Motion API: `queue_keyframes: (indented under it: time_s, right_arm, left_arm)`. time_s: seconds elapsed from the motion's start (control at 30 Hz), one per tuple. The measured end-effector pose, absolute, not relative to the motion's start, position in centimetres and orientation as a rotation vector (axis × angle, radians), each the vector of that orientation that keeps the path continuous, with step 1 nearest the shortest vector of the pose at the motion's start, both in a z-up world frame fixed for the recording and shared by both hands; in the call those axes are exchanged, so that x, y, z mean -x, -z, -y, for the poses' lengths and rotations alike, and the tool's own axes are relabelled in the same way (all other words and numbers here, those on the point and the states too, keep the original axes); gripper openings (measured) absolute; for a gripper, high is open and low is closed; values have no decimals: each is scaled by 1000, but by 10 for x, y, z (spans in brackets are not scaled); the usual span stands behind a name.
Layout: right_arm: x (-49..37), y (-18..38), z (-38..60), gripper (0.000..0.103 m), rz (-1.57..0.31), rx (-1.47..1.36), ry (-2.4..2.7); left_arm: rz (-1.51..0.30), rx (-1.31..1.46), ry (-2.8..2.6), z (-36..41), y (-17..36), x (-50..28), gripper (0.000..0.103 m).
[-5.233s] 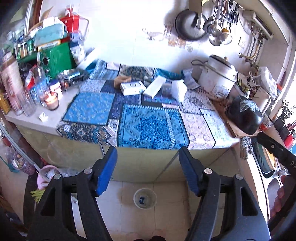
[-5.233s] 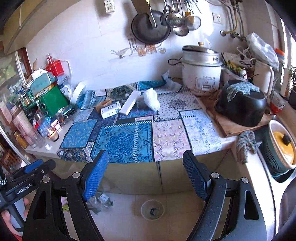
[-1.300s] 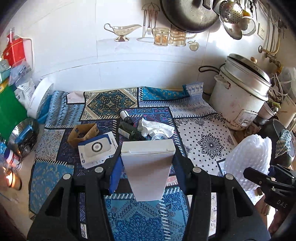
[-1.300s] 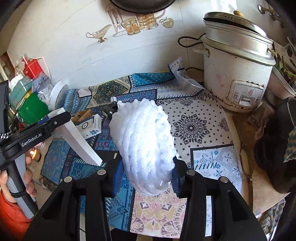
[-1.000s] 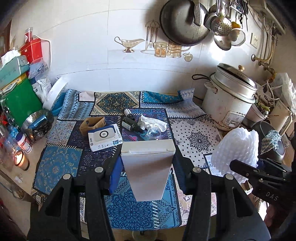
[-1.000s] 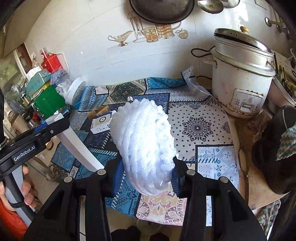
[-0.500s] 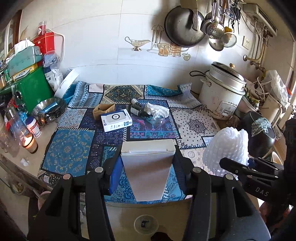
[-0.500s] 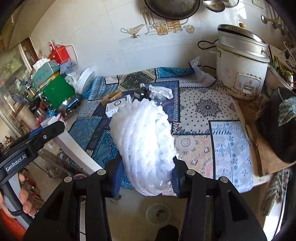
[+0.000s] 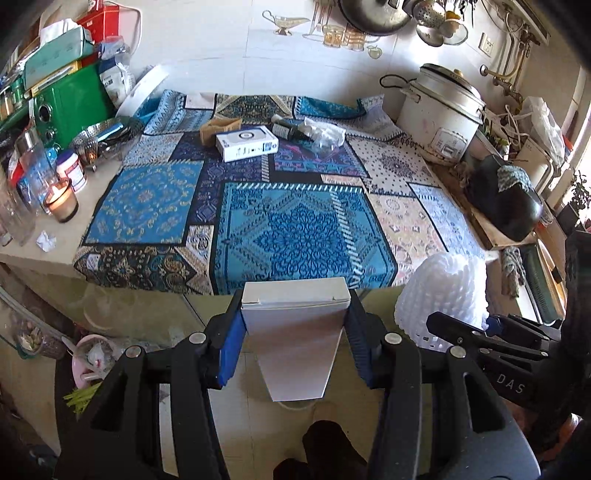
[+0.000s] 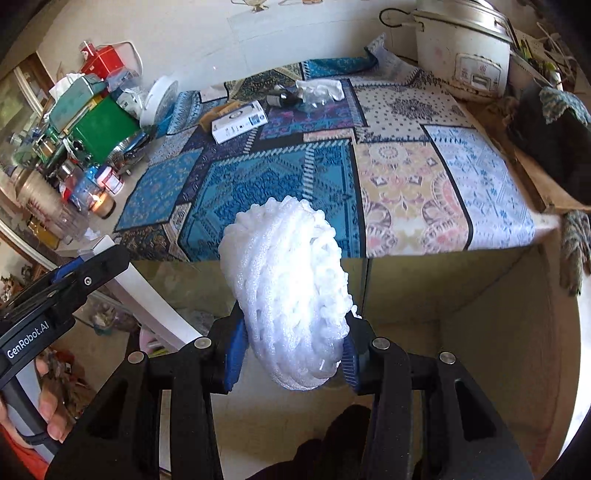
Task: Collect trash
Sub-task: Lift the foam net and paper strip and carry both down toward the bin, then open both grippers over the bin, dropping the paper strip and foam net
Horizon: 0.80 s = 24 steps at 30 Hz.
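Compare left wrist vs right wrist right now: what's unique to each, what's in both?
Left wrist only: the left gripper shut on the white box, seen head-on, and ladles hanging on the wall.

Right wrist only: the right gripper shut on the foam net up close, and the hand holding the left gripper's handle.

Both: patterned cloth, rice cooker, lit candle, and the small white box left on the counter.

Table [image 9: 44, 258] w/ patchwork cloth [image 9: 295, 229]; on cloth: white box [image 9: 246, 142], brown carton [image 9: 214, 127], dark bottle [image 9: 290, 129], crumpled plastic [image 9: 325, 133]. Rice cooker [image 9: 441, 114] right, lit candle [image 9: 61, 201] left.
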State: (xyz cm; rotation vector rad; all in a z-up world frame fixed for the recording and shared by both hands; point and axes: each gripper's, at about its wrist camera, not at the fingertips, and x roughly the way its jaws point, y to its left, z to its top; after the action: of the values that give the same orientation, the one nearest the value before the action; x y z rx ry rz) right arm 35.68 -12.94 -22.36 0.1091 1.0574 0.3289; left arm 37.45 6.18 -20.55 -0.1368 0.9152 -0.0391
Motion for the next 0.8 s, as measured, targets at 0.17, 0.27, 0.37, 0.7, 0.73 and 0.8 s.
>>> queue_keyframes:
  time_s: [0.17, 0.27, 0.37, 0.7, 0.73, 0.8]
  right_arm:
    - [-345, 249, 134, 40, -1113, -113, -288]
    - [-344, 275, 138, 40, -1158, -95, -272]
    - [-345, 309, 144, 40, -1215, -81, -255]
    - [-364, 470, 170, 40, -1373, -95, -257]
    - [-365, 487, 170, 40, -1381, -99, -260]
    - [-368, 525, 172, 40, -1402, -111, -265]
  left_arm:
    - [-997, 150, 54, -59, 249, -368, 50]
    - [-1046, 163, 53, -56, 281, -369, 50]
    - [-1087, 176, 34, -55, 318, -373, 50]
    - [-1194, 269, -48, -54, 475, -387, 50]
    - [-1203, 283, -55, -54, 495, -388, 50]
    - [-1219, 310, -60, -54, 529, -390, 50]
